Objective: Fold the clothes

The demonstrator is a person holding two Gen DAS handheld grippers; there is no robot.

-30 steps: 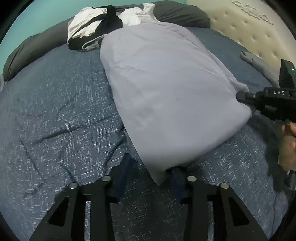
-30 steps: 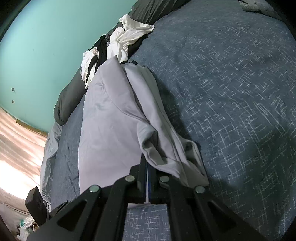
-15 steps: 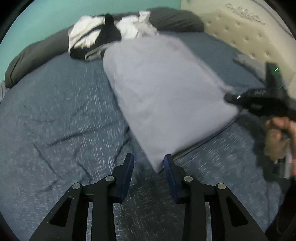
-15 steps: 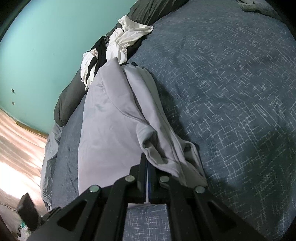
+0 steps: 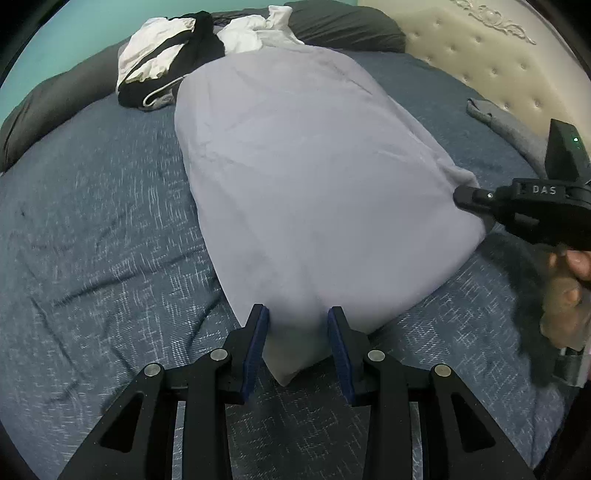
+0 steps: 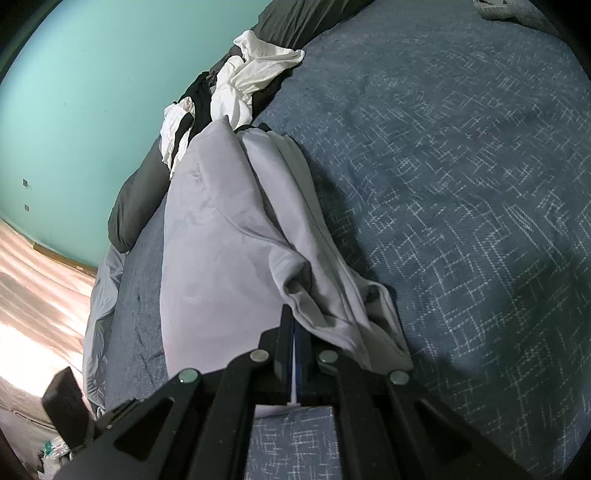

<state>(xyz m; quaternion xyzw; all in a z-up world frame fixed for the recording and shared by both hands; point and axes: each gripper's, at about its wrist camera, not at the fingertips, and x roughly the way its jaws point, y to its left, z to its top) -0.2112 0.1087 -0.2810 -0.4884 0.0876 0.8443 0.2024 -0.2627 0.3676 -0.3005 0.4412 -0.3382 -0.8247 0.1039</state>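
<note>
A large light grey garment (image 5: 314, 177) lies folded lengthwise on the blue bedspread (image 5: 92, 229). My left gripper (image 5: 297, 332) is open, its blue pads on either side of the garment's near corner. My right gripper (image 6: 293, 339) is shut on the garment's (image 6: 221, 266) bunched edge; in the left wrist view it (image 5: 465, 195) holds the cloth's right corner, slightly lifted.
A pile of white and black clothes (image 5: 177, 55) lies at the far end against a dark grey pillow (image 5: 347, 26). A grey garment (image 5: 506, 125) lies by the cream tufted headboard (image 5: 491, 55). A teal wall (image 6: 92, 92) and the floor (image 6: 33, 295) lie beyond the bed's edge.
My left gripper moved forward so the garment's near corner now sits between its open pads. The right gripper kept its grip on the other corner.
</note>
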